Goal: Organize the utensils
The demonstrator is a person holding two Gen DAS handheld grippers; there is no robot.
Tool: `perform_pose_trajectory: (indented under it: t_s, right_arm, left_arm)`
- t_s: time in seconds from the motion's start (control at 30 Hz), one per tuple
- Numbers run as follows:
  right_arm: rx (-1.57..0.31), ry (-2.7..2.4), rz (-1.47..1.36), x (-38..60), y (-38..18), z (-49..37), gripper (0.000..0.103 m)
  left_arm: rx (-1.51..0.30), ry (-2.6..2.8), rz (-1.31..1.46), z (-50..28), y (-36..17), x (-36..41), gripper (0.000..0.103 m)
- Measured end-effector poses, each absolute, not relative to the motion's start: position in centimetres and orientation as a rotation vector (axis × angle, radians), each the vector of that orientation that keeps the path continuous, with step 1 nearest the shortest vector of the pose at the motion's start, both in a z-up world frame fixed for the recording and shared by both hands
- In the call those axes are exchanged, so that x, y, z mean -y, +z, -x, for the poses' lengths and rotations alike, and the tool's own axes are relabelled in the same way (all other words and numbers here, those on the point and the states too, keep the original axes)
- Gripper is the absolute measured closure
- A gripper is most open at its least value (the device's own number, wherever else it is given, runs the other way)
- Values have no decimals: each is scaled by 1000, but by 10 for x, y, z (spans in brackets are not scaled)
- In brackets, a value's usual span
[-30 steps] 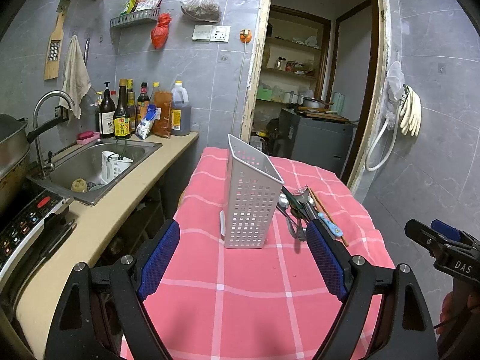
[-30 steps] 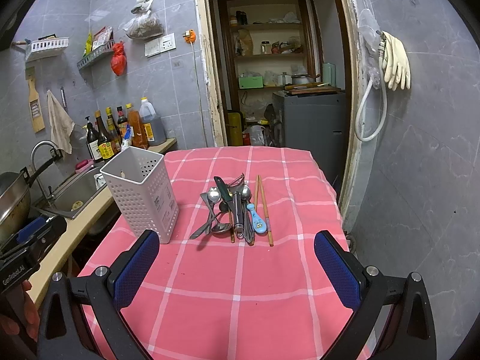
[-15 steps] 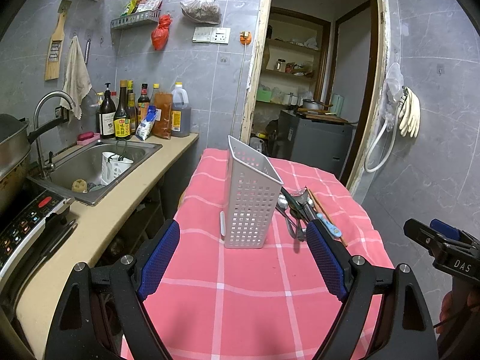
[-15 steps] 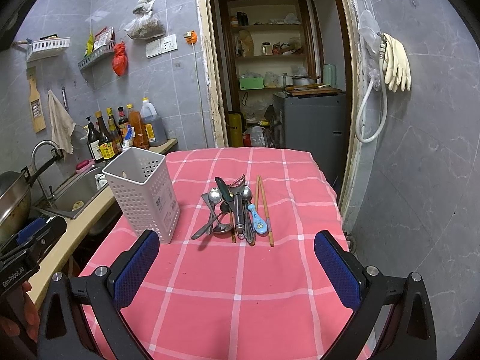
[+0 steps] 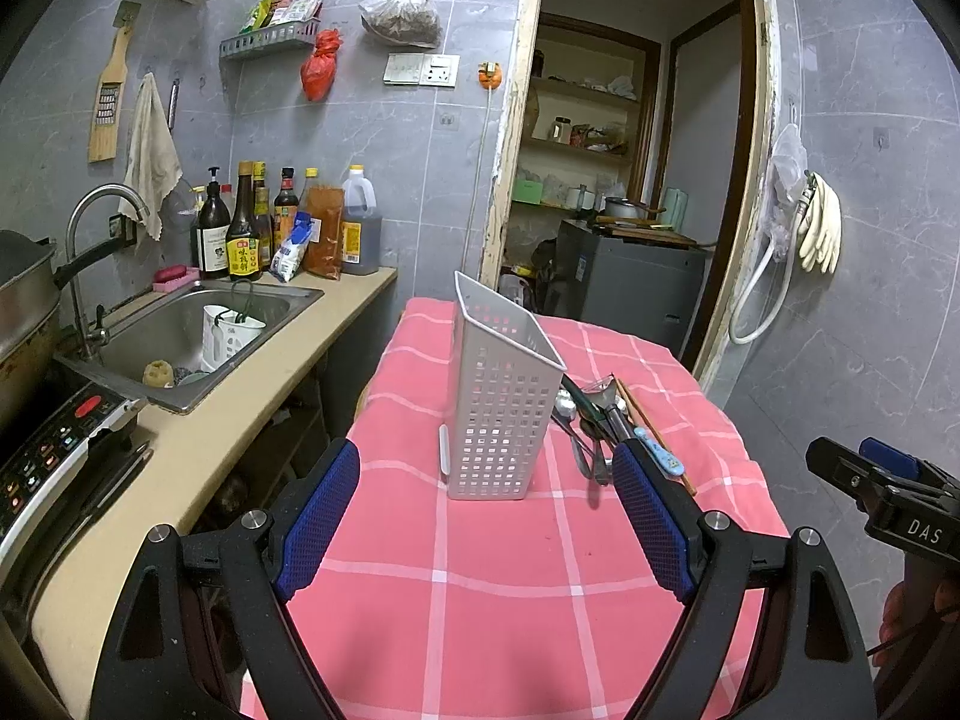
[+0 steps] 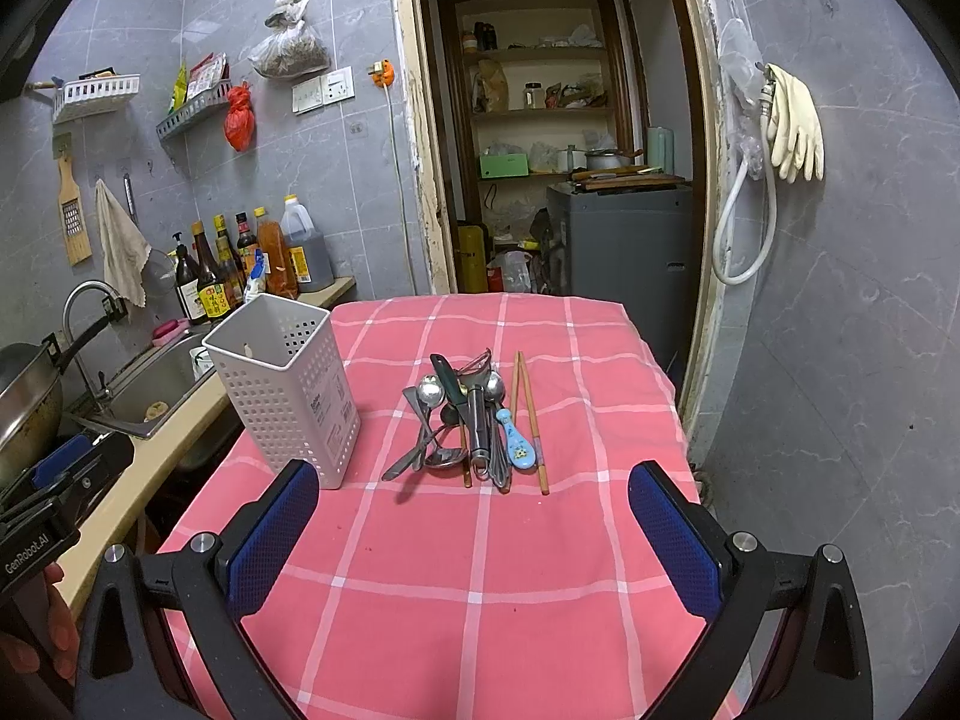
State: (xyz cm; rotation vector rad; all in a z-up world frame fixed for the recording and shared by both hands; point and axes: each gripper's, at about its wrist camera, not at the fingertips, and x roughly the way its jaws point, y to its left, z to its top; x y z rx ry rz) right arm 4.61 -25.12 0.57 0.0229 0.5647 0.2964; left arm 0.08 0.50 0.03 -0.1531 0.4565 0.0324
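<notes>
— Two grippers, both with nothing between the fingers: the left gripper spread wide before the white perforated holder, the right gripper just as wide, short of the utensil pile.

— How many utensils?

— One pair of wooden chopsticks at the pile's right edge, one blue patterned spoon, at least two steel spoons; the rest overlap too much to count.

— And the holder?

— One, upright on the pink checked tablecloth, just left of the pile. Only its inner walls show from the right wrist view, no utensil visible inside.

— Other containers?

— One sink with a white jug in it.
</notes>
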Motion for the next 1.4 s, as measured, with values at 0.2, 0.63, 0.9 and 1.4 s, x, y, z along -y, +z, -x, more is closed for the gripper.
perform_pose_trajectory:
  t_s: [0.2,0.63,0.9,1.4]
  right_arm:
    - [-569,296,-24,251,-4,-50,0]
    - [-571,296,-24,251,-3,-52,0]
    - [-575,294,-25,250,-6,-54,0]
    - [-601,271,-24,244,-6,-64,0]
  left_arm:
    - [-462,32,154,-4,2,-3,21]
    - [-462,33,154,-5,1,-1,21]
    - [-468,31,153,-8,-3,5,21]
    - [-498,3,154,-21,-12,0,21]
